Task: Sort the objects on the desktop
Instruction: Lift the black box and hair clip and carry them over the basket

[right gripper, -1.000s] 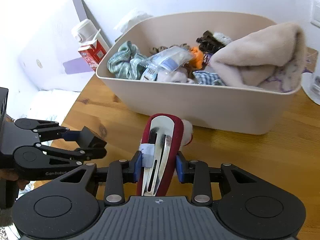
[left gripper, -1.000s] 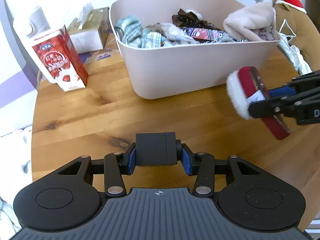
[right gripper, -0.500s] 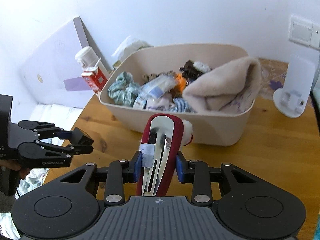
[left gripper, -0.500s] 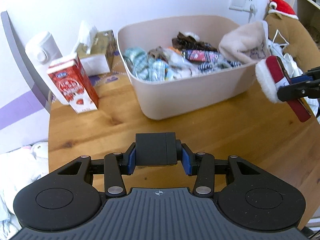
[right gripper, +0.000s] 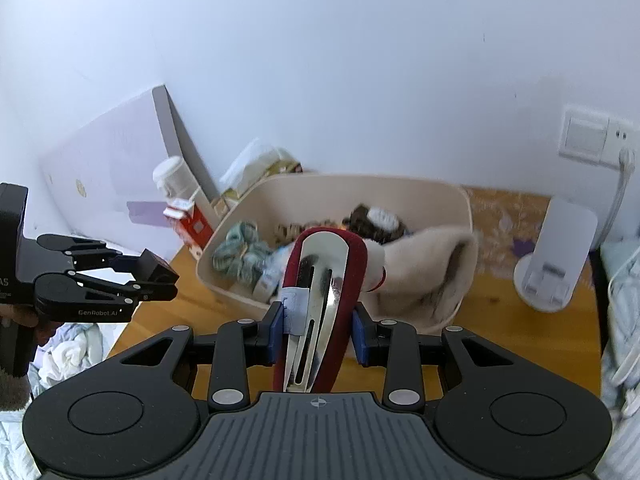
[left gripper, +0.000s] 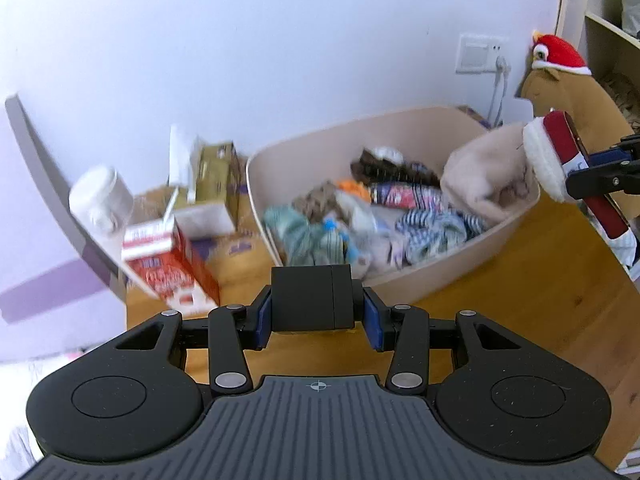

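Right gripper (right gripper: pixel 318 330) — hair clip (right gripper: pixel 324 280) — above bin (right gripper: pixel 432 196)

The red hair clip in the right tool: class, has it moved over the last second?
Yes. The red hair clip has risen: in the right wrist view it now overlaps the beige bin's contents, not its front wall.

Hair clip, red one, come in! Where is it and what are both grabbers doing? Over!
Right gripper shut on red hair clip, held up before the bin. Left gripper shut on small black box. Bin already crowded with clothes. Path clear.
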